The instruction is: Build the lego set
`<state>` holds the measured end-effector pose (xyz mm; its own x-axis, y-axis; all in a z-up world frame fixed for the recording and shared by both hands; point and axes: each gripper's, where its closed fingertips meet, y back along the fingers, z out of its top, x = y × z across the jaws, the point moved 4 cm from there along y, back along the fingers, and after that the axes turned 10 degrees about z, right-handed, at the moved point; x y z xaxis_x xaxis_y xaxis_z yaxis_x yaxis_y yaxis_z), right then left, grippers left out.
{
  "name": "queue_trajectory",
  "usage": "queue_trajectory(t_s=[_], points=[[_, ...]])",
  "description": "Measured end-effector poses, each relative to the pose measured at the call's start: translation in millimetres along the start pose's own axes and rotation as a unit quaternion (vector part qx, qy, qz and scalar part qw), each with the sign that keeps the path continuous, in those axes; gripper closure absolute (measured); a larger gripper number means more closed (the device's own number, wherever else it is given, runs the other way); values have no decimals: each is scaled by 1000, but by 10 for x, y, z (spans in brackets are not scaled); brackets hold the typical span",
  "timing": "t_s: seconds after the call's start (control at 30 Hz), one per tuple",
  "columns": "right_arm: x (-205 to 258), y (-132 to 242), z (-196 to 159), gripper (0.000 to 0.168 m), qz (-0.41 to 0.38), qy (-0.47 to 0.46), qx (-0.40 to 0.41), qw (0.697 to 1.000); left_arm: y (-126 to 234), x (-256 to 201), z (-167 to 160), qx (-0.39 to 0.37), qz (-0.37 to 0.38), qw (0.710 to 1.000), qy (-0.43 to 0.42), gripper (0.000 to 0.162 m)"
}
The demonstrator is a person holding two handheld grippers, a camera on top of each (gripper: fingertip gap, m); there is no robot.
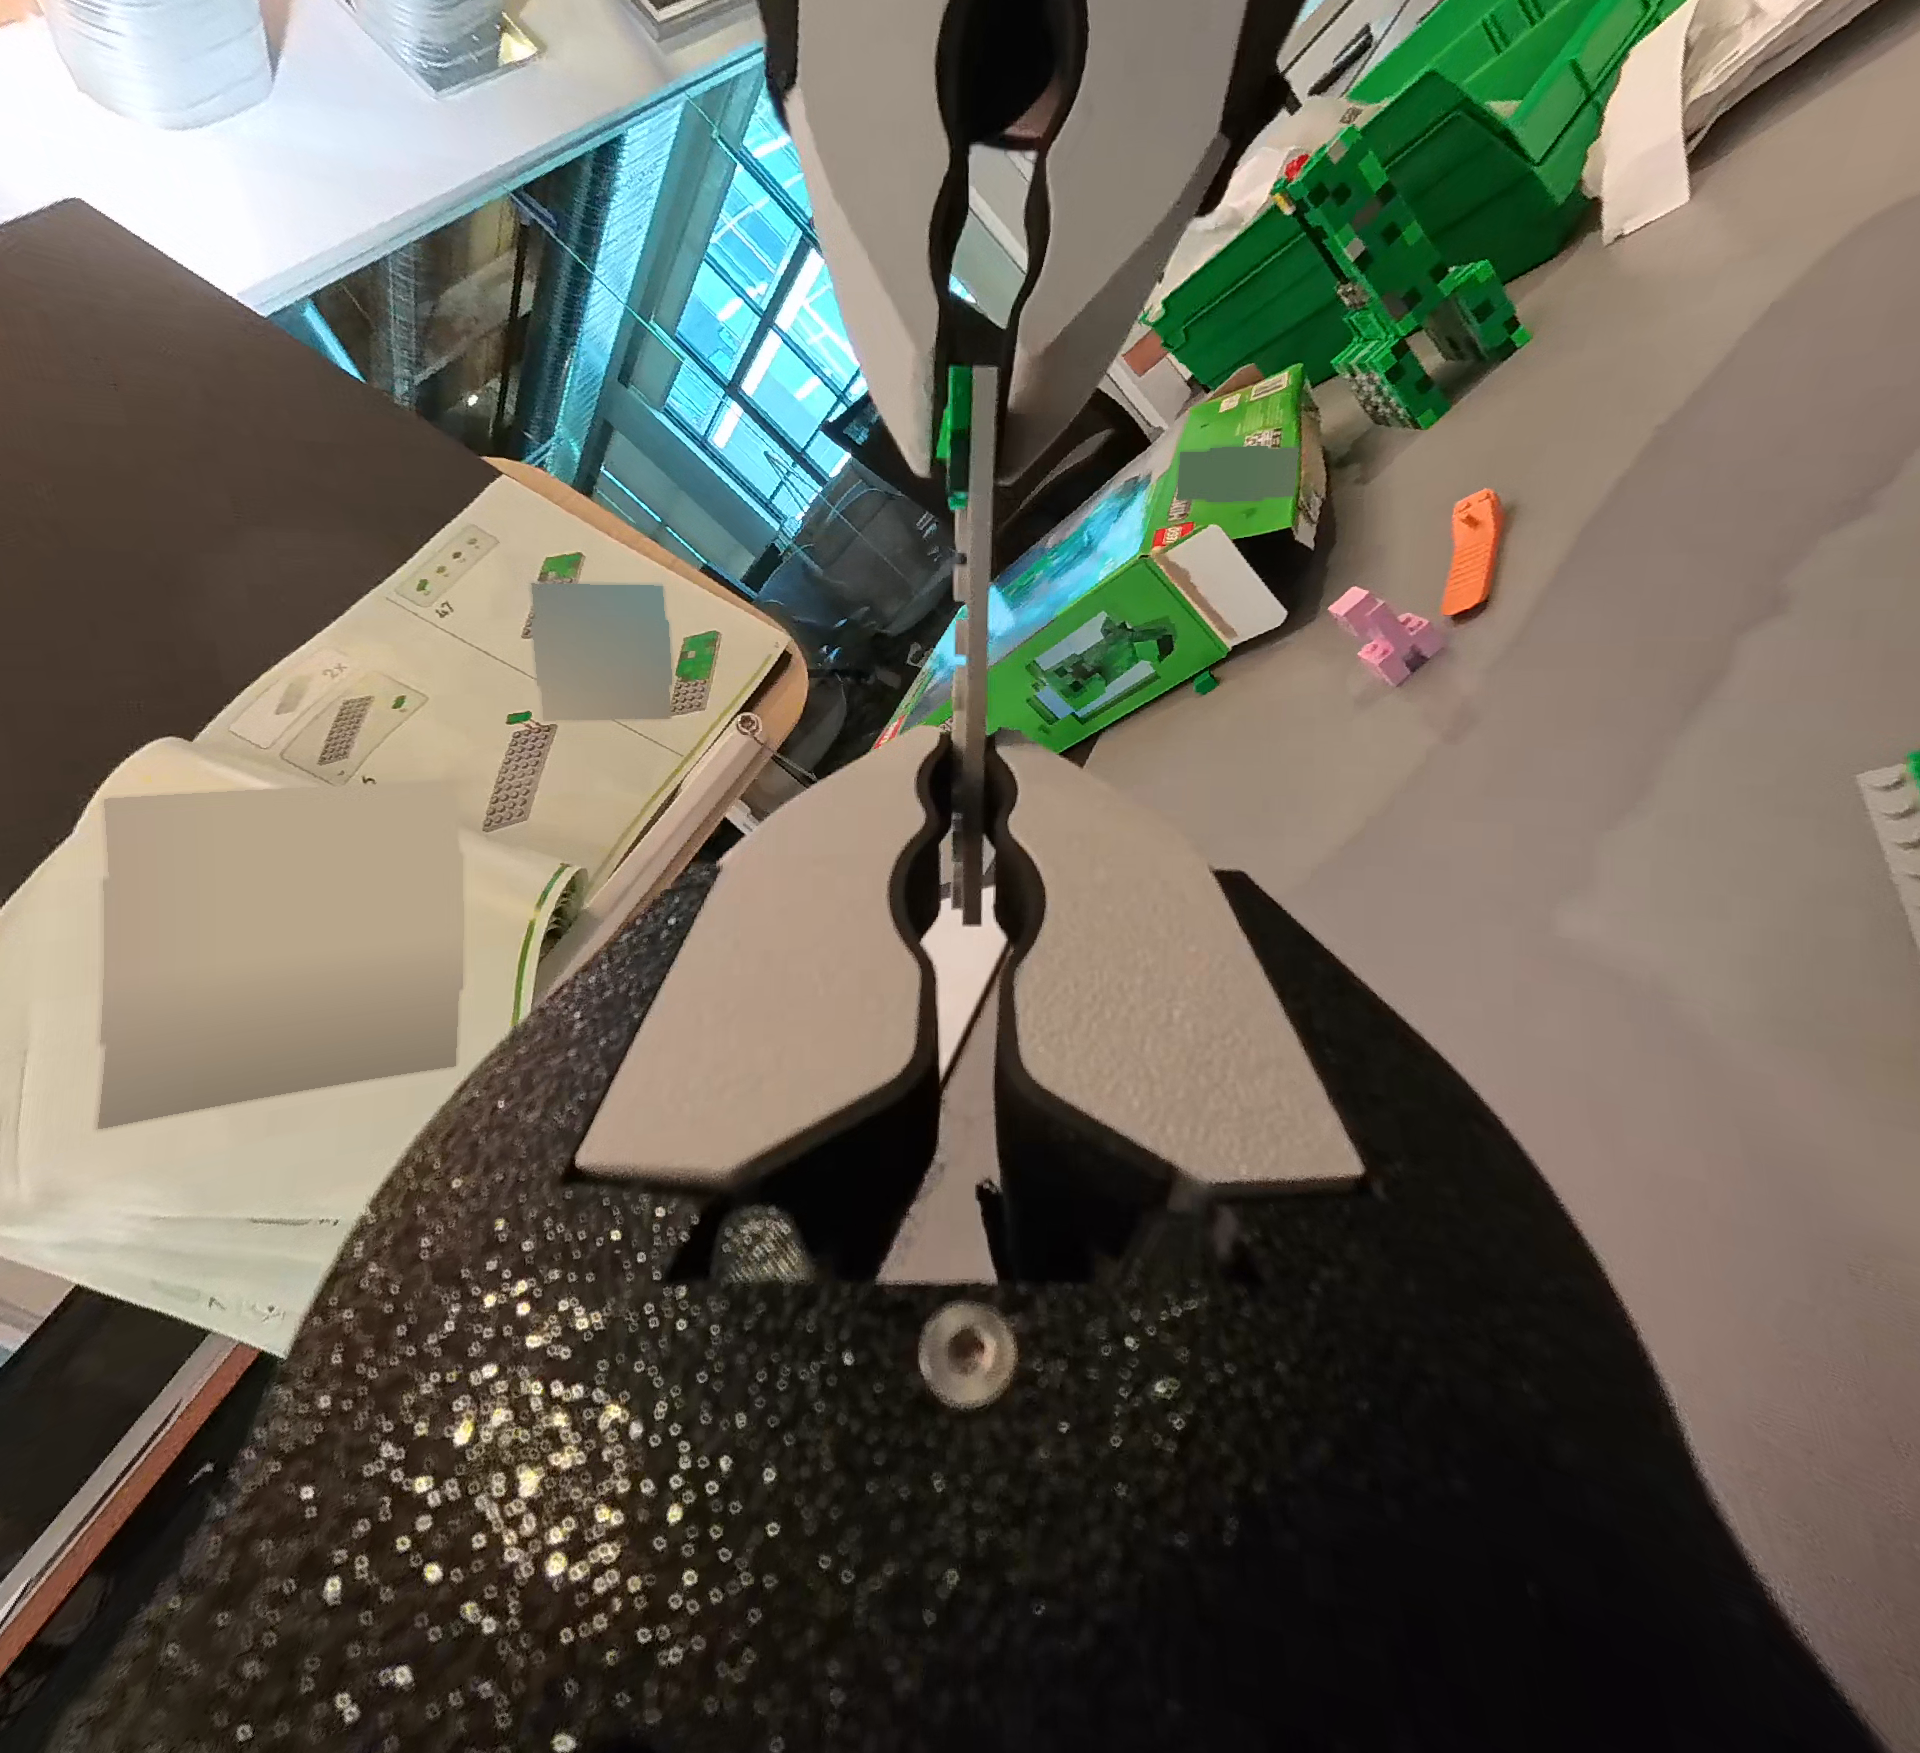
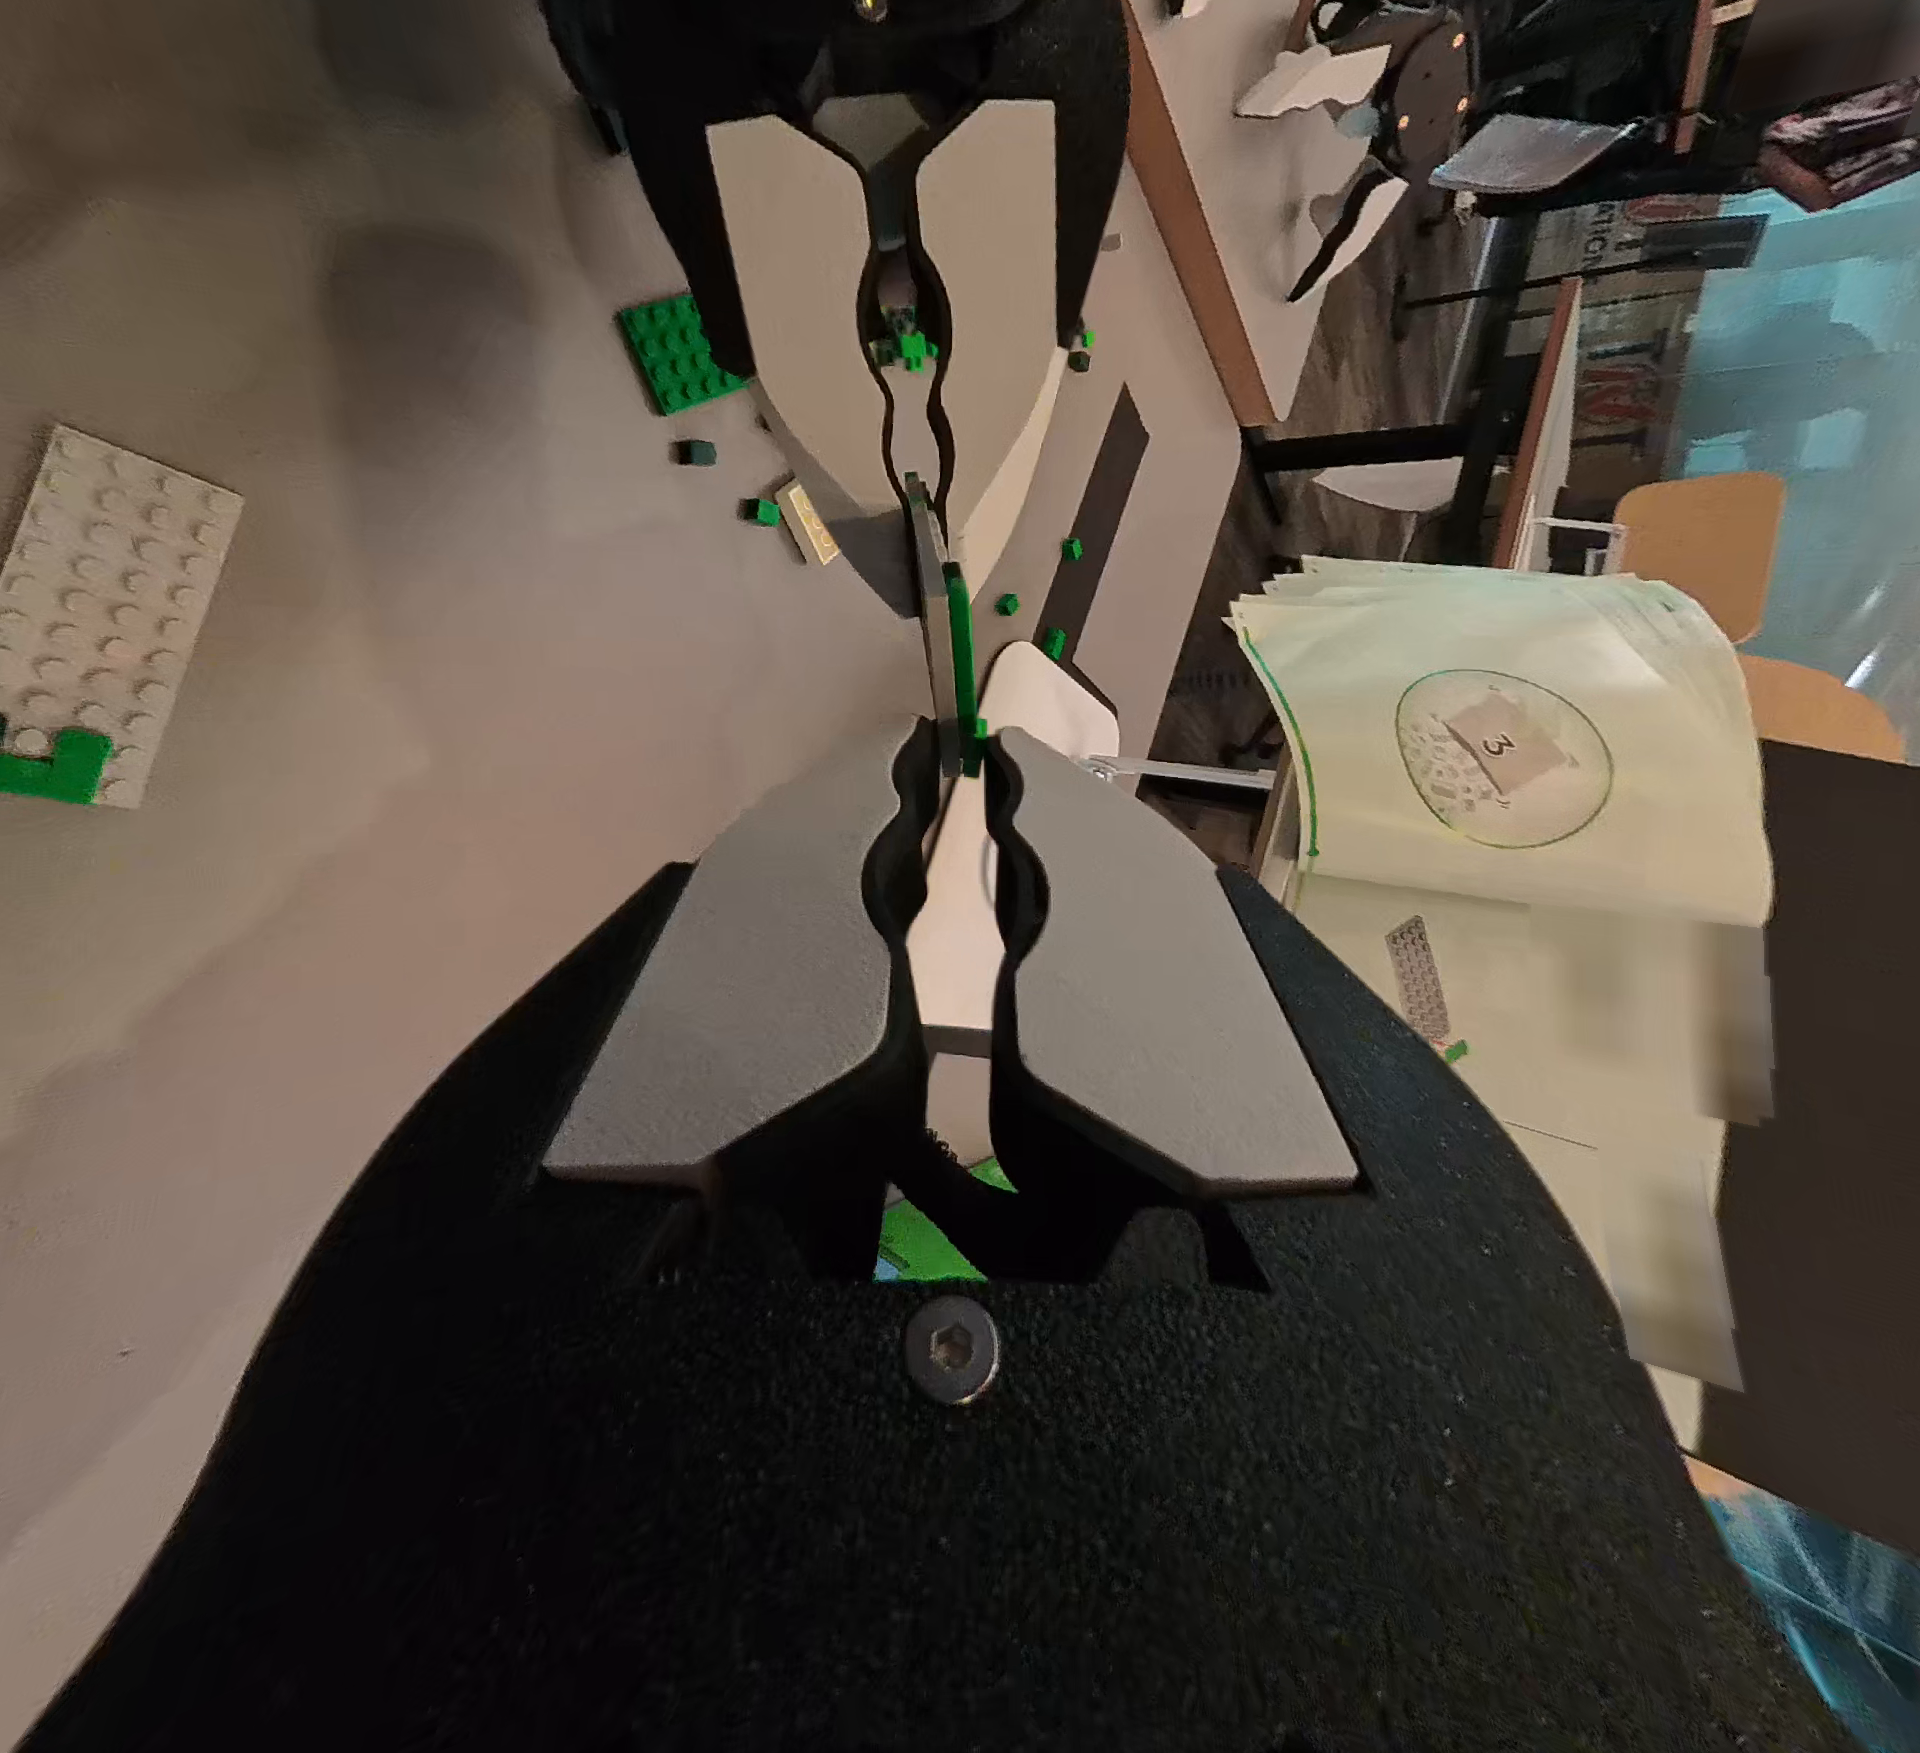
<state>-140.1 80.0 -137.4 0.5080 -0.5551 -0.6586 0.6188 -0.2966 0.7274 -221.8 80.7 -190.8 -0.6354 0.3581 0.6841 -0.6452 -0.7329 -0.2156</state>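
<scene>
A long grey plate [image 1: 974,623] hangs edge-on in the air between both grippers. My left gripper [image 1: 971,768] is shut on its near end. My right gripper [image 1: 971,446] comes in from the top and is shut on the far end, where a green piece [image 1: 948,430] sits on the plate. In the right wrist view the same grey plate [image 2: 938,654] carries a thin green plate [image 2: 963,664] on its right face. My right gripper [image 2: 961,753] pinches the near end and my left gripper [image 2: 928,550] pinches the far end.
A light grey plate [image 2: 104,581] with a green piece lies on the table, a green plate [image 2: 675,353] and loose small green bricks farther off. The instruction booklet [image 1: 468,716], the set's box [image 1: 1101,654], a green figure [image 1: 1392,280], pink model [image 1: 1387,633], orange separator [image 1: 1473,555] and green bins [image 1: 1507,72] surround.
</scene>
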Motion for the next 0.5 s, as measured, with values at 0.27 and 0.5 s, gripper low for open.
queue_trajectory(t_s=[0.27,0.5], points=[[33,14,7,161,11,19,-8,1000,6,-18,20,-6,-5,1000,-21,158],[54,31,12,162,13,52,-16,998,11,-12,48,-6,-8,999,-44,158]])
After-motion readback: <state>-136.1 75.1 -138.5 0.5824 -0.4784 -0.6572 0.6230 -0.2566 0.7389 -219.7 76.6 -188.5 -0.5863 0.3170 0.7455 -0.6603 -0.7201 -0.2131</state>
